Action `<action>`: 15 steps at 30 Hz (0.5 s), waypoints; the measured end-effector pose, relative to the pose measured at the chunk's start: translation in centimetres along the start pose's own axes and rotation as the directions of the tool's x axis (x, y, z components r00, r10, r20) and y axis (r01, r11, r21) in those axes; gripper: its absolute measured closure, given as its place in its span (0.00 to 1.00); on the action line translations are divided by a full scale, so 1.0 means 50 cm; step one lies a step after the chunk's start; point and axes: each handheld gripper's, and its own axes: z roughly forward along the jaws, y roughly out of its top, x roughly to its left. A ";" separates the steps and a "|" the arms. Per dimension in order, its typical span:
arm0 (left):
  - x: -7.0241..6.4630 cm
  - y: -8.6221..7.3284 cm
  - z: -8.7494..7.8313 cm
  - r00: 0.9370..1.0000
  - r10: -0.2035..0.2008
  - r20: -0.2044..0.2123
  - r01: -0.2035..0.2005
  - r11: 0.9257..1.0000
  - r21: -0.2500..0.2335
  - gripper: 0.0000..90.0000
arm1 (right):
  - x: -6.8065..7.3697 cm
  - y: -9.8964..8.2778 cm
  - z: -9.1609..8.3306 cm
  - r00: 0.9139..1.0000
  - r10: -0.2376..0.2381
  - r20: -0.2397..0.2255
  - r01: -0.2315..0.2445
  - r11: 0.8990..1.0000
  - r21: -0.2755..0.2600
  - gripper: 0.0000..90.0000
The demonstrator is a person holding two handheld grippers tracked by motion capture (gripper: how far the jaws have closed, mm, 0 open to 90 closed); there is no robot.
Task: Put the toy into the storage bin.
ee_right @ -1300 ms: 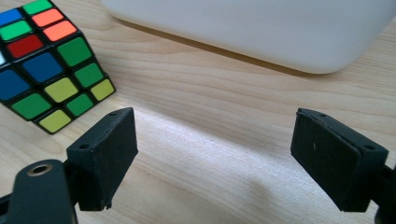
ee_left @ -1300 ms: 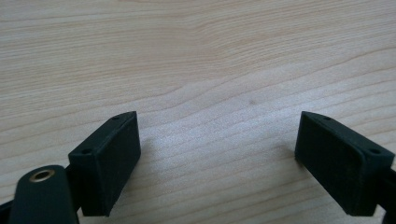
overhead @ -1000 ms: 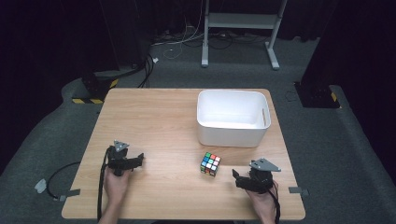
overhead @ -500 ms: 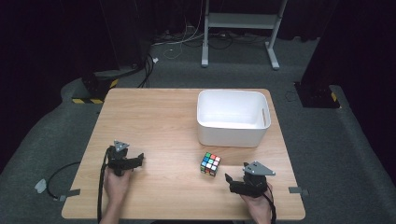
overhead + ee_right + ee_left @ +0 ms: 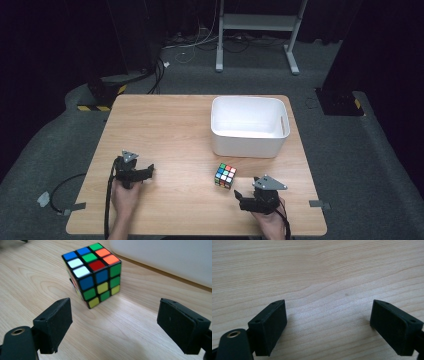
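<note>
1. The puzzle cube [image 5: 93, 275] is sitting on the table [image 5: 165, 125] just ahead of your right gripper [image 5: 117, 327], a little toward its left finger [image 5: 53, 323] and not yet between the pads; it is standing free, touched by nothing.
2. Your right gripper is sliding across the table toward the cube: in the high view it [image 5: 250, 197] is sitting nearer the cube [image 5: 225, 175] than it was a second ago, though a gap is remaining.
3. Its jaws have just been opening and are standing spread wide, with only bare wood between them. I am reading this as you lining up for a grasp.
4. The white bin [image 5: 248, 126] is waiting just beyond the cube, past your fingertips, likely as the drop point.
5. Your left gripper [image 5: 337, 322] is resting in place, fingers spread over bare table, well apart from the cube.
</note>
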 end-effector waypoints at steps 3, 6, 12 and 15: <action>0.000 0.000 0.000 1.000 0.000 0.000 0.000 1.000 0.000 0.16 | 0.007 0.007 0.009 1.000 -0.013 -0.011 0.013 1.000 0.009 0.13; 0.000 0.000 0.000 1.000 0.000 0.000 0.000 1.000 0.000 0.16 | 0.013 0.018 0.019 1.000 -0.021 -0.023 0.021 1.000 0.018 0.12; 0.000 0.000 0.000 1.000 -0.001 0.001 0.001 1.000 -0.001 0.16 | 0.017 0.030 0.028 0.999 -0.035 -0.024 0.036 0.999 0.021 0.12; 0.000 0.000 0.000 1.000 -0.001 0.002 0.001 1.000 -0.001 0.16 | 0.021 0.037 0.036 0.999 -0.040 -0.022 0.041 0.999 0.029 0.12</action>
